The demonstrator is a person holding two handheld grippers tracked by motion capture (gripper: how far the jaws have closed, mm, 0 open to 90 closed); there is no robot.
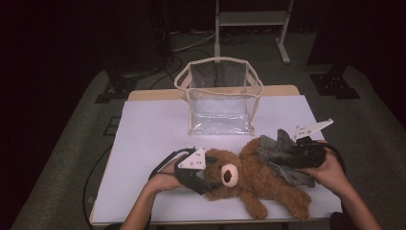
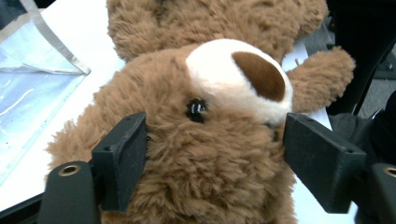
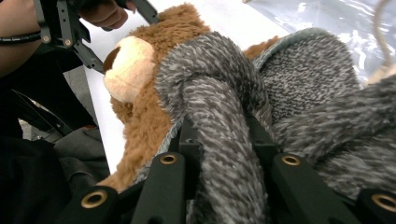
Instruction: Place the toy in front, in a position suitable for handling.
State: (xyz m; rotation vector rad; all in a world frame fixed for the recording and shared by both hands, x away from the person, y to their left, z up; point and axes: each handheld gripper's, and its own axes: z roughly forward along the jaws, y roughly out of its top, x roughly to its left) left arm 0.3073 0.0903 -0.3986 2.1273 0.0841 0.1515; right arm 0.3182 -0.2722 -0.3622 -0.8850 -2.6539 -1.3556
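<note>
Left tool point(image 1: 203, 178) at the head of a brown plush teddy bear point(image 1: 249, 179), jaws set either side of the head, pads touching the fur at both sides, pinch not clear. Bear lying on its back across the white counter point(image 1: 148, 139), near its front edge, just before a clear plastic bag with cream trim point(image 1: 219, 96). Right tool point(image 3: 224, 140) clamped on a fold of mottled grey knitted fabric point(image 1: 280, 158) draped over the bear's body.
</note>
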